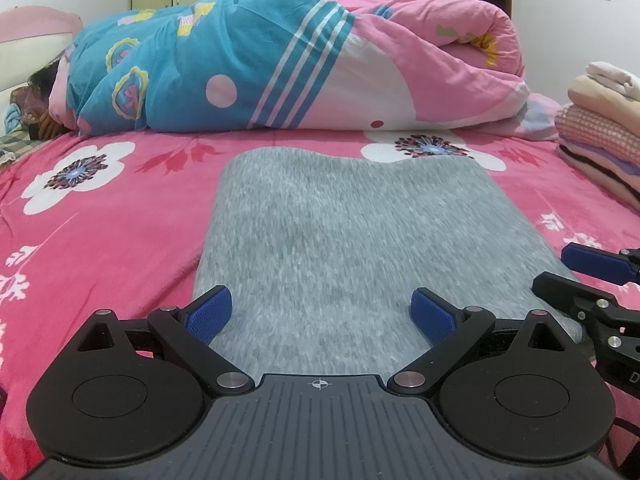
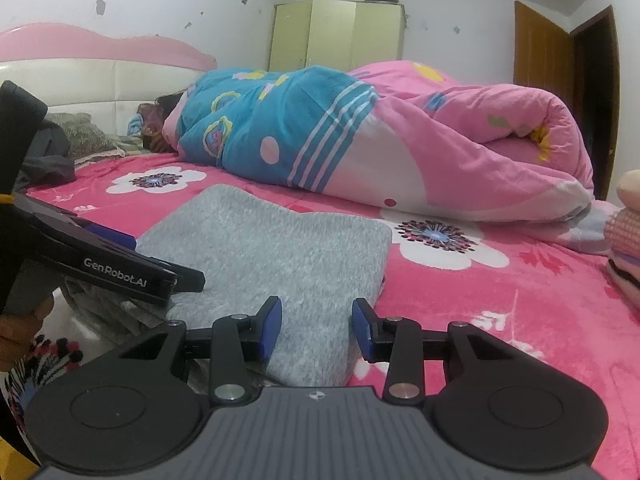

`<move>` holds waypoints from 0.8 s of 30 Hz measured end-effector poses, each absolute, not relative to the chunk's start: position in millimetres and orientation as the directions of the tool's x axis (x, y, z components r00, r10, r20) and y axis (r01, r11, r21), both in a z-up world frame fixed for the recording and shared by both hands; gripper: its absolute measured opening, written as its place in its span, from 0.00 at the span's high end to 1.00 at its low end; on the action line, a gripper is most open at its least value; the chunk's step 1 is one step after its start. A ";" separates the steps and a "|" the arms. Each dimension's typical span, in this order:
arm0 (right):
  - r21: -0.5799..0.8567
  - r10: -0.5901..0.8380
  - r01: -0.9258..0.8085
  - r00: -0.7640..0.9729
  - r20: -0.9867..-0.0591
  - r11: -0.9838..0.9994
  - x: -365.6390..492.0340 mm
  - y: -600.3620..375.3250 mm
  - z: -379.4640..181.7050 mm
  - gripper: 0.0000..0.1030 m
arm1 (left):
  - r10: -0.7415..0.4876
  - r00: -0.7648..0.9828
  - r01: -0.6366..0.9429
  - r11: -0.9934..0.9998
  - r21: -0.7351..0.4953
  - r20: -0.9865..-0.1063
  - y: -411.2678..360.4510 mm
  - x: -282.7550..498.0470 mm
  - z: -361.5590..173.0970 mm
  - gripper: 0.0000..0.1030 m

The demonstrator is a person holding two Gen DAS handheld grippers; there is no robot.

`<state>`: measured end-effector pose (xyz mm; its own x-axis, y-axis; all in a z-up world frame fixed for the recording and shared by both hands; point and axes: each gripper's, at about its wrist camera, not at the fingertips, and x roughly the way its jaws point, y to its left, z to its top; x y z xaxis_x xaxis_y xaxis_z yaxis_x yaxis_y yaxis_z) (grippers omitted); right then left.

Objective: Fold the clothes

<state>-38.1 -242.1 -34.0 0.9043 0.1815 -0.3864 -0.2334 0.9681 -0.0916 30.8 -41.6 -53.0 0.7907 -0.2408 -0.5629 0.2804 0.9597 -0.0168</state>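
A grey folded garment (image 1: pixel 340 240) lies flat on the pink flowered bed sheet (image 1: pixel 100 232). In the left wrist view my left gripper (image 1: pixel 322 312) stands wide open over the garment's near edge, and the pads touch nothing. My right gripper (image 1: pixel 554 270) comes in from the right at the garment's near right corner. In the right wrist view the grey garment (image 2: pixel 272 248) runs away from me. My right gripper (image 2: pixel 317 328) is partly open, with the near corner of the cloth lying between its blue pads, which do not press on it. My left gripper (image 2: pixel 160 260) lies at the left, held by a hand (image 2: pixel 20 324).
A rolled pink and blue quilt (image 1: pixel 280 68) lies across the far side of the bed, and a person's head (image 1: pixel 40 80) shows at its left end. A stack of folded clothes (image 1: pixel 600 144) sits at the right. A headboard (image 2: pixel 100 72), wardrobe (image 2: pixel 336 36) and door (image 2: pixel 544 52) stand behind.
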 end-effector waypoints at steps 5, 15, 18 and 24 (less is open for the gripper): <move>-0.093 0.185 -0.237 0.904 -0.387 0.967 -36.1 -243.2 -33.9 0.60 | -0.240 0.791 0.279 0.960 -0.018 -0.563 -40.9 28.1 -51.7 0.05; -0.134 0.192 -0.254 0.913 -0.360 0.958 -37.0 -239.6 -6.0 0.60 | -0.245 0.787 0.279 0.960 -0.028 -0.566 -39.1 26.8 -50.4 0.05; -0.168 0.197 -0.273 0.910 -0.366 0.947 -37.4 -232.5 -4.8 0.60 | -0.248 0.788 0.280 0.959 -0.031 -0.563 -38.5 25.7 -50.7 0.05; -0.199 0.191 -0.294 0.889 -0.416 0.935 -43.2 -224.9 -21.3 0.60 | -0.263 0.784 0.295 0.955 -0.035 -0.562 -36.0 24.3 -50.9 0.05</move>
<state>-43.2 -224.9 -21.3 0.8890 0.1913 -0.4160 -0.2944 0.9347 -0.1993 24.3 -36.0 -50.9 0.7839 -0.2630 -0.5625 0.2953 0.9548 -0.0350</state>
